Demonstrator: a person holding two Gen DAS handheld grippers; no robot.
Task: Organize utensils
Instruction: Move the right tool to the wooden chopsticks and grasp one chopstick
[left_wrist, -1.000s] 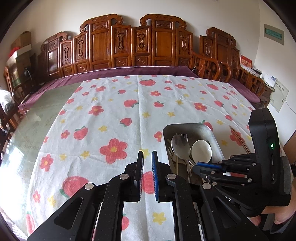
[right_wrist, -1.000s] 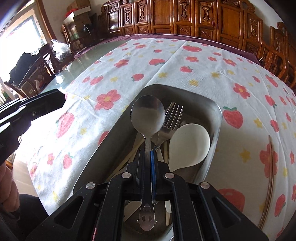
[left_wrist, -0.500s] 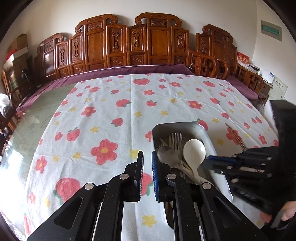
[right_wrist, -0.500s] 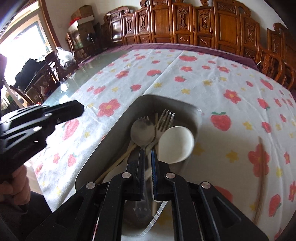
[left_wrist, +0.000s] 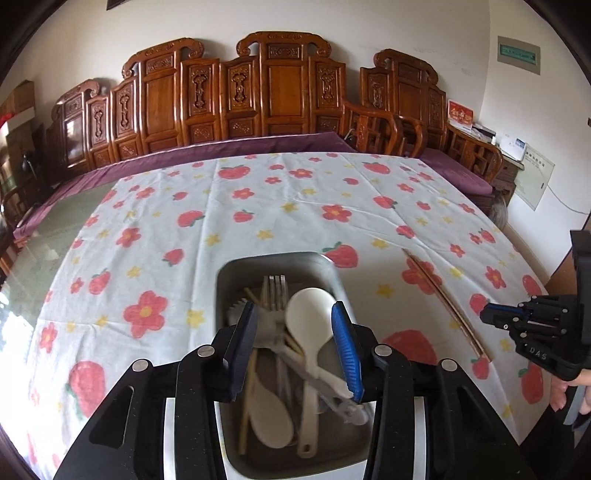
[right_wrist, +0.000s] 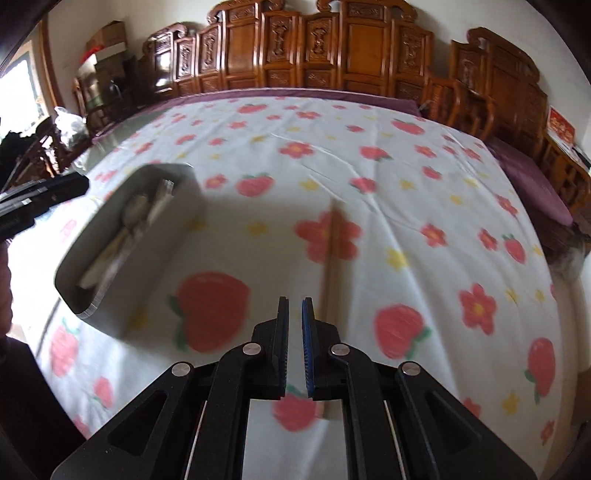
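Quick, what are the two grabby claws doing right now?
Left gripper: open, holding nothing, over the metal tray.
Right gripper: nearly shut, empty, beside the chopsticks.

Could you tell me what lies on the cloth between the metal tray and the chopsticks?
Nothing lies there: in the right wrist view, only bare printed tablecloth separates the metal tray from the chopsticks.

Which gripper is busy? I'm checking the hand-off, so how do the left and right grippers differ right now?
The left gripper has its jaws spread wide; the right gripper has its jaws nearly closed with nothing between them. The left hangs over the metal tray of utensils; the right sits over bare tablecloth, beside the chopsticks lying there. Both are black with one blue pad, and neither holds anything.
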